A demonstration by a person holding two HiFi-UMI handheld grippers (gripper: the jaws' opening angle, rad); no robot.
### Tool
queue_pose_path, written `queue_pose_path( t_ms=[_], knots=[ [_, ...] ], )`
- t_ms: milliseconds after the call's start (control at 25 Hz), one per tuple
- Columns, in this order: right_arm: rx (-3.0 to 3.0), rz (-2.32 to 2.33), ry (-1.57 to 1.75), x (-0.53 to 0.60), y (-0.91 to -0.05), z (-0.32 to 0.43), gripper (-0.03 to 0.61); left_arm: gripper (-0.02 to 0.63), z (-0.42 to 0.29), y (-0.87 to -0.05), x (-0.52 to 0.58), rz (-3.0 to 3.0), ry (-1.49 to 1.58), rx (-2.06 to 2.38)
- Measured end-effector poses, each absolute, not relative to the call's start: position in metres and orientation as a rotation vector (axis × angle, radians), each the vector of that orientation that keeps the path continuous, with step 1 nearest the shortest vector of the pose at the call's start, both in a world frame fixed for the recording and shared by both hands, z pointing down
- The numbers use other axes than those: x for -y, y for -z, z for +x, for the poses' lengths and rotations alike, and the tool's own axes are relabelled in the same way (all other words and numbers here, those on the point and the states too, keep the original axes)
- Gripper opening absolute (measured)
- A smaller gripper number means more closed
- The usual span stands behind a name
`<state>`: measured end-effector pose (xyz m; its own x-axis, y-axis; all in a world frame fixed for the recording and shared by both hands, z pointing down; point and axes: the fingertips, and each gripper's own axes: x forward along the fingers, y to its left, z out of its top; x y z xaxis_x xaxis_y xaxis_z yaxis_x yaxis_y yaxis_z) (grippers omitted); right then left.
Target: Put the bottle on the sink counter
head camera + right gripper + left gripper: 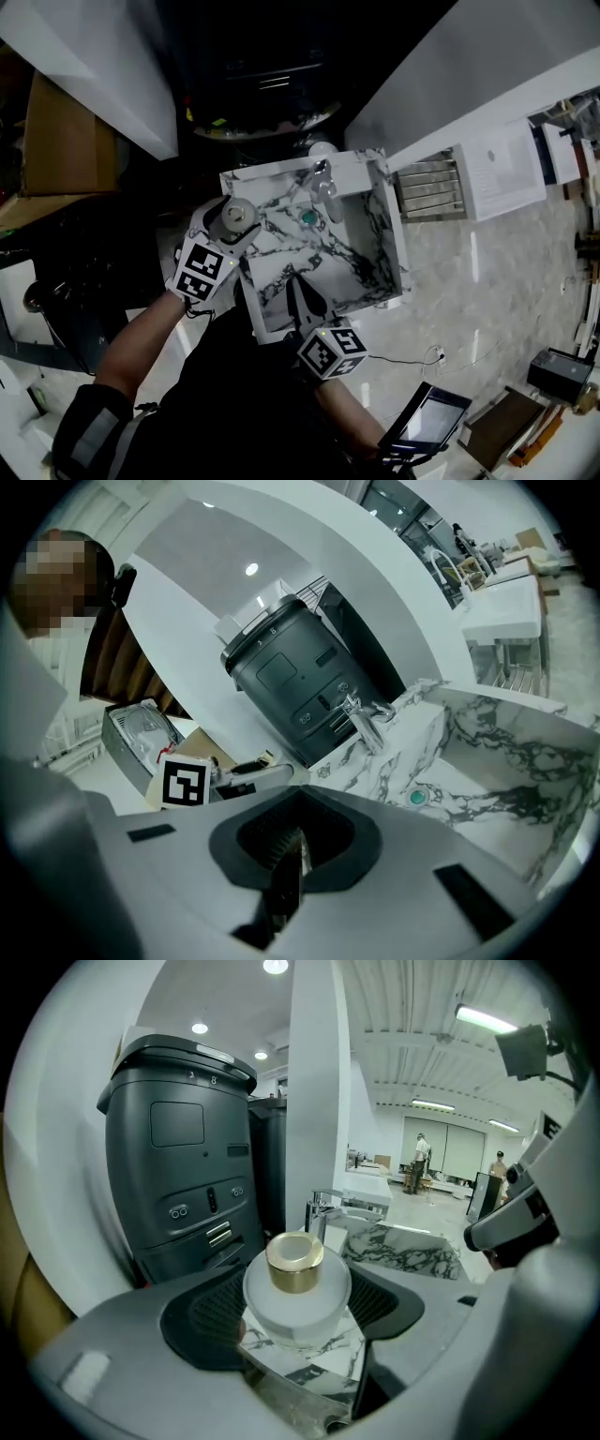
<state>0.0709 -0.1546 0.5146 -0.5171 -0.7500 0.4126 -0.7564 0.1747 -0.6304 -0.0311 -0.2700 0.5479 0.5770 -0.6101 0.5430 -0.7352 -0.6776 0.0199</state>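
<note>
Left gripper jaws clamped on frosted bottle w/ gold cap, right over corner of marble sink worktop. Right gripper jaws shut, empty, over sink's near edge.

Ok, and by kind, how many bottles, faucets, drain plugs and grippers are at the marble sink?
bottle, gold cap: 1
faucet: 1
drain plug, teal: 1
grippers: 2, the left gripper closed on the bottle and the right gripper shut with nothing in it
Total: 5
</note>
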Motion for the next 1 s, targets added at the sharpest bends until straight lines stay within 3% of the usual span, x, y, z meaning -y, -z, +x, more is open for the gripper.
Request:
queue_pose_path(
  t_ms=[1000],
  knots=[
    [2.284,1.483,-1.431,0.184,-0.559,0.077,-0.005,0.327,-0.026,-0.62,0.327,2.497,-0.854,1.146]
  ],
)
